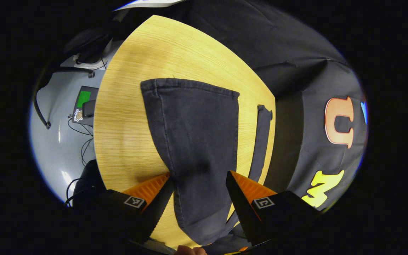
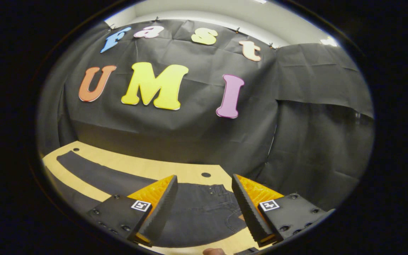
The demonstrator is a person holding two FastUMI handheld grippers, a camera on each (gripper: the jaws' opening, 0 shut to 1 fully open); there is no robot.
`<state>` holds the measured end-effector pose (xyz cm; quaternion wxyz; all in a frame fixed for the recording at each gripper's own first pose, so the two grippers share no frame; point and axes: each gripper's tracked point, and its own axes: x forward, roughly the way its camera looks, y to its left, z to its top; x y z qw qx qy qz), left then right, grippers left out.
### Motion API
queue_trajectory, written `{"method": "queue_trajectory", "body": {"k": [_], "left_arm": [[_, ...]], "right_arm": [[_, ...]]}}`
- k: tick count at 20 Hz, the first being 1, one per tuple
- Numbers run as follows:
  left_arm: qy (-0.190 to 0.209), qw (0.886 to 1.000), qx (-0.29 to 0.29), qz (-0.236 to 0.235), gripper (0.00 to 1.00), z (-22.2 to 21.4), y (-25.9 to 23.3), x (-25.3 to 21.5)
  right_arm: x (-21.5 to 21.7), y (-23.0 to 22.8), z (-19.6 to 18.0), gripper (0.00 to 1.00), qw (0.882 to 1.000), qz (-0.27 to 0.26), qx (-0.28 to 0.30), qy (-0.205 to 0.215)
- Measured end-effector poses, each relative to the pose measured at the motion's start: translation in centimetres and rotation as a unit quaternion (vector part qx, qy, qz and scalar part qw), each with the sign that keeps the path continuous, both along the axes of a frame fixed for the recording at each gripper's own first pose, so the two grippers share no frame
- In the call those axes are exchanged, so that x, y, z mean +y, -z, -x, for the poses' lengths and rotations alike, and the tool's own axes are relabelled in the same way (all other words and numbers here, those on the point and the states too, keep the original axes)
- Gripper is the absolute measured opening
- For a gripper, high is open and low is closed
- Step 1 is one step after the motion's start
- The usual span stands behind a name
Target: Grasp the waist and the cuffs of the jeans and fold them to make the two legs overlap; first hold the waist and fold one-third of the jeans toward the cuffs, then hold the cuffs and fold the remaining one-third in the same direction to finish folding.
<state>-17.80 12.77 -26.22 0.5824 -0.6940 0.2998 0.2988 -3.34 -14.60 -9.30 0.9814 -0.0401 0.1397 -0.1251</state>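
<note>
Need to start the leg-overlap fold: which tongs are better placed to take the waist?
Right. The right tongs hang open over the jeans' waist; the left tongs straddle a leg.

Matt dark denim jeans (image 1: 197, 134), stitched seams, smooth pale wood-grain table (image 1: 129, 117), matt creased cloth wall (image 2: 313, 134)

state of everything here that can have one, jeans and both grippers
jeans: spread flat on the wooden table, unfolded, two legs lying apart
waist: flat on the table, not gripped
left gripper: open, fingers either side of a leg above it
right gripper: open, over the waist, holding nothing
</note>
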Motion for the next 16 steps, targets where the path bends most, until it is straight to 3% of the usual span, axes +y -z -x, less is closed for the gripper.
{"method": "queue_trajectory", "body": {"k": [2, 3, 5, 6, 8, 11, 12, 16], "left_arm": [[0.012, 1.000, -0.004, -0.006, 0.93, -0.1, 0.6, -0.2], [0.009, 1.000, -0.014, -0.004, 1.00, -0.4, 0.5, -0.1], [0.008, 1.000, 0.004, 0.012, 0.69, 0.4, 1.5, -0.6], [-0.001, 1.000, 0.007, 0.020, 0.46, 0.6, 2.2, -0.6], [-0.009, 1.000, -0.009, 0.026, 0.12, 0.5, 2.0, -0.6], [0.013, 1.000, -0.014, 0.019, 0.08, 0.9, 2.3, -0.6], [0.007, 0.999, -0.018, 0.028, 0.07, 0.6, 2.1, -0.6], [-0.012, 0.998, -0.025, 0.047, 0.06, 0.5, 2.2, -0.5]], "right_arm": [[-1.4, 1.3, 0.1, 0.93, 1.000, -0.013, 0.019, 0.018], [-2.4, 2.0, 0.1, 0.93, 0.999, -0.025, 0.029, 0.025], [-4.0, 3.7, 0.2, 0.95, 0.996, -0.064, 0.057, 0.040], [-4.7, 4.8, 0.3, 0.95, 0.991, -0.095, 0.077, 0.047], [-6.5, 7.4, 0.8, 0.95, 0.976, -0.170, 0.116, 0.077], [-8.5, 11.9, 2.8, 0.94, 0.932, -0.285, 0.183, 0.129], [-9.1, 13.4, 3.1, 0.98, 0.915, -0.321, 0.199, 0.142], [-11.0, 18.7, 4.7, 0.98, 0.849, -0.420, 0.242, 0.211]]}}
